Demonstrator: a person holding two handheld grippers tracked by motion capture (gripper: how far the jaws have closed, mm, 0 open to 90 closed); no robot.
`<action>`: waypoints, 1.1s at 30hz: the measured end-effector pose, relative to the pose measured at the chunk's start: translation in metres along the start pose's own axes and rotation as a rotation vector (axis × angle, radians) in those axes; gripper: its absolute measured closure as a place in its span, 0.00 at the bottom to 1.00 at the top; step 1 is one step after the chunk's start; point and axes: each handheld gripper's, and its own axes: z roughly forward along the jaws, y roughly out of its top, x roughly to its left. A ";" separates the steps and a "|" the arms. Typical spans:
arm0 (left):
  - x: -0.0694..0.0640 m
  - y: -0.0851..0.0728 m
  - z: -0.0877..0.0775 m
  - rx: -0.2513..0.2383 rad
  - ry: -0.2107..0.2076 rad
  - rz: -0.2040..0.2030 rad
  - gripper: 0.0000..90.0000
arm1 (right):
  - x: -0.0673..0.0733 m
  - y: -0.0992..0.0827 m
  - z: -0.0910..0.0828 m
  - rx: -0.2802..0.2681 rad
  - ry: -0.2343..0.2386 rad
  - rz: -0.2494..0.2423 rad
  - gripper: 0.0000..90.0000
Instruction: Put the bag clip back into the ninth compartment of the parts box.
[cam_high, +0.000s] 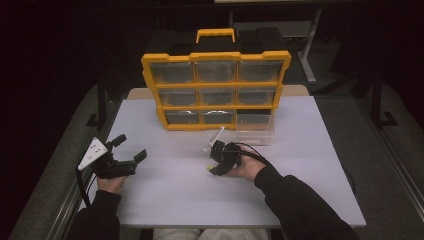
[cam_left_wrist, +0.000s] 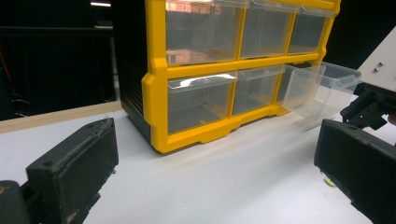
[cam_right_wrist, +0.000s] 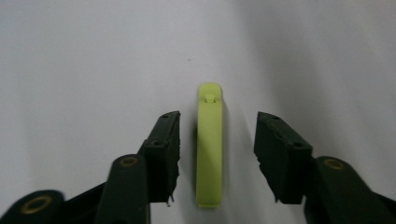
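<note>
A small yellow-green plastic piece (cam_right_wrist: 209, 144) lies flat on the white table (cam_high: 170, 195). My right gripper (cam_right_wrist: 217, 140) points down over it, one jaw on each side, with a gap showing between each pad and the piece. In the high view that gripper (cam_high: 216, 161) is at the table's middle, with the piece (cam_high: 206, 168) at its tips. My left gripper (cam_high: 131, 148) rests at the left of the table, jaws wide and nothing between them. In its own view the left gripper (cam_left_wrist: 215, 144) faces the drawer cabinet.
A yellow organizer (cam_high: 216, 106) with clear drawers stands upright at the back of the table. One clear drawer (cam_high: 255, 131) is pulled out and sits on the table at its lower right, also seen as the clear drawer (cam_left_wrist: 317, 88). Dark floor surrounds the table.
</note>
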 end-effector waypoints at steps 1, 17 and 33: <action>0.000 0.000 0.000 0.000 0.000 0.000 0.00 | 0.000 0.000 0.001 0.010 -0.001 0.007 0.60; 0.000 0.000 0.000 0.002 -0.001 -0.004 0.00 | -0.004 -0.004 -0.002 0.021 0.011 0.037 0.85; 0.001 -0.001 0.001 0.002 -0.004 -0.002 0.00 | -0.012 -0.011 -0.044 -0.167 0.031 0.079 0.85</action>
